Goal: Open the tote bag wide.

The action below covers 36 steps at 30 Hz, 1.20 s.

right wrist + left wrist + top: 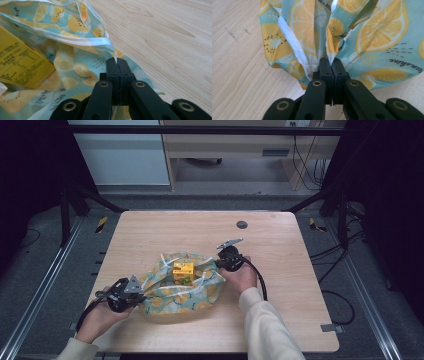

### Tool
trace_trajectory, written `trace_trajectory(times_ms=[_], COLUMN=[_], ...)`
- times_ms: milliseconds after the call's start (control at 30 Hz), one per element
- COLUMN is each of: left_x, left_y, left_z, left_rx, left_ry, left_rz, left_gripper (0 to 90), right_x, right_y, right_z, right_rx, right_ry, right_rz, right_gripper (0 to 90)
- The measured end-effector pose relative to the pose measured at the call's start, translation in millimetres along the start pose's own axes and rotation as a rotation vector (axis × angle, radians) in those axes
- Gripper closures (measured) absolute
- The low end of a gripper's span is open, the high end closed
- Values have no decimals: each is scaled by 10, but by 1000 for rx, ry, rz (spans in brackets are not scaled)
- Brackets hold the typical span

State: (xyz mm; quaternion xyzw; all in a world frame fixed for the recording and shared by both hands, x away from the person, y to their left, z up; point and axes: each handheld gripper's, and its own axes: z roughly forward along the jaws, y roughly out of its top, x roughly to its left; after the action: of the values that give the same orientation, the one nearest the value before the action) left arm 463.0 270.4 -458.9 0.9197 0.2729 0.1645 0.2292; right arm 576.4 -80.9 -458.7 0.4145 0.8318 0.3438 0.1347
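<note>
A teal cloth bag (175, 292) printed with lemon slices lies open on the wooden table (280, 250), white trim along its rim. A yellow carton (183, 271) stands inside it. My left gripper (131, 296) is shut on the bag's left edge; in the left gripper view the cloth (352, 32) bunches up out of the closed jaws at my left gripper (332, 62). My right gripper (225, 262) is shut on the bag's right rim; in the right gripper view my right gripper (117, 62) pinches the white trim (85, 41), with the carton (20, 65) at the left.
A small dark round disc (242, 224) sits on the table near its far edge. Bare wood lies to the right of the bag and behind it. Metal rails (45, 280) run along both sides of the table.
</note>
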Motion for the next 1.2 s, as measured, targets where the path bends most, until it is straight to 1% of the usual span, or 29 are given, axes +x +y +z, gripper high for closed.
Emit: trace_trajectory(times_ms=[167, 267, 300, 333, 367, 400, 433, 600, 633, 700, 767, 800, 833, 867, 900, 933, 967, 1000, 1067, 1167, 1200], left_x=[-22, -40, -53, -53, -62, -66, -63, -78, -83, -86, -95, -98, -101, -101, -106, -106, -111, -113, -124, -137, -137], left_y=[-16, -19, -23, -23, -28, -33, -35, -43, -44, -38, -19, 0, 28, 28, 84, 84, 136, 152, 194, 246, 246], left_z=[14, 9, 5, 5, 3, 5, -1, -5, -19, -50, -92, -114, -141, -141, -214, -214, -287, -311, -379, -447, -447], left_rx=[12, 11, 17, 17, 23, 22, 28, 29, 16, -6, -38, -58, -74, -74, -103, -103, -131, -141, -167, -204, -204], left_ry=[-15, -16, -21, -21, -23, -25, -24, -33, -29, -26, -20, -12, -3, -3, 21, 21, 30, 32, 31, 35, 35], left_rz=[9, 14, 24, 24, 31, 32, 40, 38, 30, 18, 6, -3, -10, -10, -7, -7, -11, -12, -8, -14, -14], left_gripper=[895, 895, 896, 896, 896, 896, 896, 888, 866, 817, 755, 701, 625, 558, 525, 502, 465, 432, 403, 350, 345], right_x=[26, 23, 30, 30, 38, 39, 45, 43, 48, 42, 45, 49, 59, 59, 99, 126, 151, 180, 223, 292, 319], right_y=[-20, -24, -26, -26, -30, -32, -34, -29, -15, 12, 63, 98, 137, 137, 226, 271, 312, 346, 394, 407, 399], right_z=[19, 33, 51, 51, 71, 80, 92, 114, 98, 41, -54, -104, -158, -158, -274, -331, -387, -439, -526, -625, -659], right_rx=[16, 19, 30, 30, 51, 56, 64, 74, 63, 25, -15, -30, -52, -52, -84, -98, -111, -124, -132, -137, -140], right_ry=[-2, -3, -13, -13, -21, -21, -22, -23, -22, -45, -74, -85, -92, -92, -99, -98, -94, -88, -69, -38, -37], right_rz=[-6, -13, -28, -28, -50, -56, -54, -49, -45, -45, -47, -53, -55, -55, -64, -67, -72, -74, -78, -80, -88], right_gripper=[899, 898, 898, 898, 898, 898, 897, 880, 813, 702, 574, 523, 488, 488, 424, 402, 387, 371, 337, 303, 298])
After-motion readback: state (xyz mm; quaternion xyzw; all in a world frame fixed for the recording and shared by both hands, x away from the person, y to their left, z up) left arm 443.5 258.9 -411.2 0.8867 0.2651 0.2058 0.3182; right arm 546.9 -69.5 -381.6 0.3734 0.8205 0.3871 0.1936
